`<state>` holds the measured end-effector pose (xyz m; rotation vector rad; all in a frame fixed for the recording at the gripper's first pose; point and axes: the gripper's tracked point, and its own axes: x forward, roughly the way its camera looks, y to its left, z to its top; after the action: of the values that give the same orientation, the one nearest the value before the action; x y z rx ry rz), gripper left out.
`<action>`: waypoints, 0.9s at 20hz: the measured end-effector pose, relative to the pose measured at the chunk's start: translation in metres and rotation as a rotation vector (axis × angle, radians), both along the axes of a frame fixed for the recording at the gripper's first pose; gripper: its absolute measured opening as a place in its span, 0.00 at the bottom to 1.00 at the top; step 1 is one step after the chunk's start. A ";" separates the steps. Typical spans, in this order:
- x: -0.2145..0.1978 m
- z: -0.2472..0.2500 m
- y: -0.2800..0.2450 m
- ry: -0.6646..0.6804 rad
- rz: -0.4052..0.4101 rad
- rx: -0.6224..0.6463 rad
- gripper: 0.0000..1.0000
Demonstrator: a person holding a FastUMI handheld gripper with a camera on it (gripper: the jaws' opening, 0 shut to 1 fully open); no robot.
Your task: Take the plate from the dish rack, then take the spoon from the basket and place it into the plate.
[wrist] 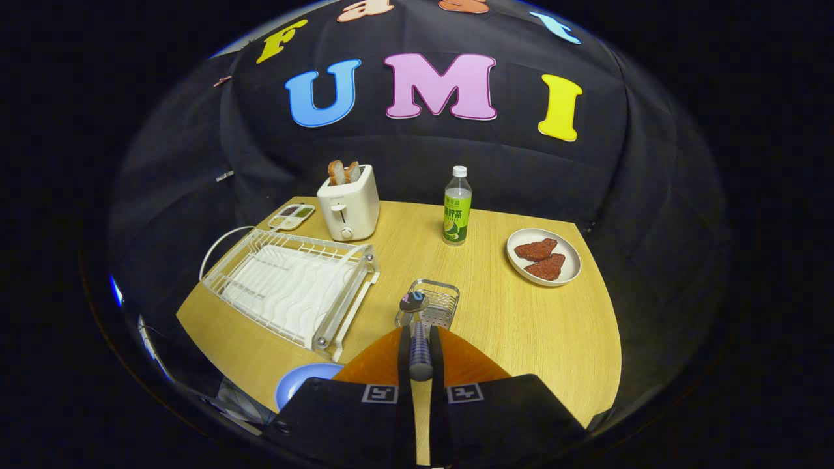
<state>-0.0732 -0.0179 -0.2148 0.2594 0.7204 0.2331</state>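
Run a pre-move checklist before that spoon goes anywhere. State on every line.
1. Grip: gripper fingers pinch the spoon handle on both sides: ok.
2. Spoon out of the basket: it is held above it, bowl near the rim; clearance cannot tell.
3. Plate out of the dish rack: rack holds none, blue plate lies on the table: ok.
4. Plate ready: partly hidden behind the gripper; contents cannot tell.
5. Bottle and toaster stand far beyond: ok.
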 end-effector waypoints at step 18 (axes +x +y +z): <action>-0.117 -0.050 0.125 0.142 0.263 0.095 0.12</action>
<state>-0.1907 0.1072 -0.2650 0.2730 0.8855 0.5036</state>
